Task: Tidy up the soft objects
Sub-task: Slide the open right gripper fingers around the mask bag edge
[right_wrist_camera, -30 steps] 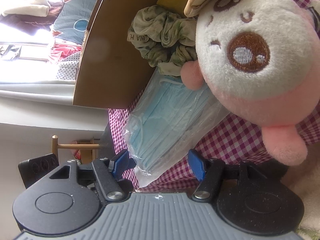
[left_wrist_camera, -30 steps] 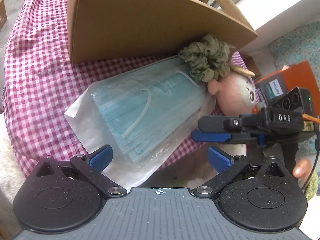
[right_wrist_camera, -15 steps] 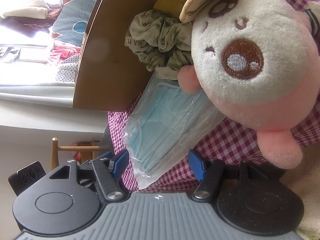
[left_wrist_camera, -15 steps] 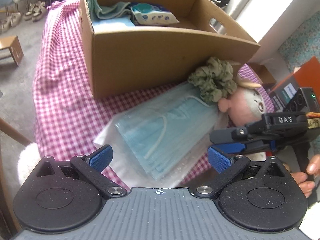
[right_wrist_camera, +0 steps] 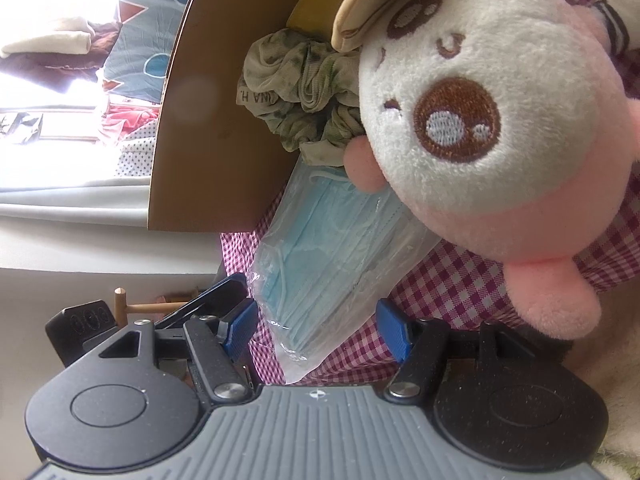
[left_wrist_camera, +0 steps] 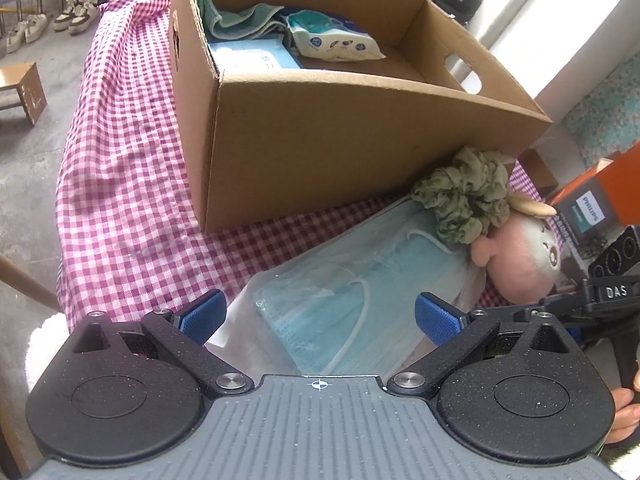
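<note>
Ahead of the left gripper [left_wrist_camera: 320, 316], the cardboard box [left_wrist_camera: 340, 136] wall blocks passage; bare checked cloth [left_wrist_camera: 132, 200] lies open to its left; scrunchie [left_wrist_camera: 464, 204] and plush toy [left_wrist_camera: 520, 256] crowd its right.

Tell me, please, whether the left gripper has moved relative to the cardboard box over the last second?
Yes. The left gripper has pulled back and tilted up: the cardboard box now sits farther off, and its inside has come into view.

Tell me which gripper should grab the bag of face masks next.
Probably right: the open right gripper already has the mask bag corner between its fingers. The left gripper is open above it.
</note>
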Action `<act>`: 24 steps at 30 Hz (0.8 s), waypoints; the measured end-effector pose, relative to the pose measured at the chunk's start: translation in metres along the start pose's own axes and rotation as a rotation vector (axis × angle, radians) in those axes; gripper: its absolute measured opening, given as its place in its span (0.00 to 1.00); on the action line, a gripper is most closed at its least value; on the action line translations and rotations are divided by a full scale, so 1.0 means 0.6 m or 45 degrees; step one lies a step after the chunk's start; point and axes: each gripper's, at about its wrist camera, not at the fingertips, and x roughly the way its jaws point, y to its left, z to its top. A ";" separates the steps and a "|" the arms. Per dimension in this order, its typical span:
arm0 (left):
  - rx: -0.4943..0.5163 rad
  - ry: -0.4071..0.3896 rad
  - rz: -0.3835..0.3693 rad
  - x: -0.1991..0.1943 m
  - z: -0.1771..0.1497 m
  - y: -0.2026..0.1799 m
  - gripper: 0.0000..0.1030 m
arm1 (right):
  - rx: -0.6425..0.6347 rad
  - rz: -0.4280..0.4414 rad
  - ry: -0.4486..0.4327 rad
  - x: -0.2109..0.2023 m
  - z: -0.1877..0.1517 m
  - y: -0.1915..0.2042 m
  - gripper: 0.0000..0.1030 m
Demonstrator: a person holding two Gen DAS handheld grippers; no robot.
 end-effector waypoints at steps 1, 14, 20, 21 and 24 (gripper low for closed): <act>-0.003 0.003 -0.002 0.003 0.002 0.001 0.98 | 0.005 0.004 0.001 0.000 0.000 -0.001 0.66; -0.041 0.081 -0.067 0.033 0.018 0.009 0.98 | 0.115 0.081 -0.014 -0.001 0.001 -0.025 0.66; -0.071 0.156 -0.106 0.023 0.002 0.014 0.98 | 0.109 0.080 -0.018 0.003 -0.001 -0.019 0.66; -0.077 0.167 -0.118 0.019 -0.004 0.013 0.98 | 0.108 0.080 -0.018 0.003 -0.001 -0.019 0.66; -0.095 0.184 -0.163 0.007 -0.021 0.010 0.98 | 0.105 0.081 -0.012 0.003 -0.001 -0.019 0.66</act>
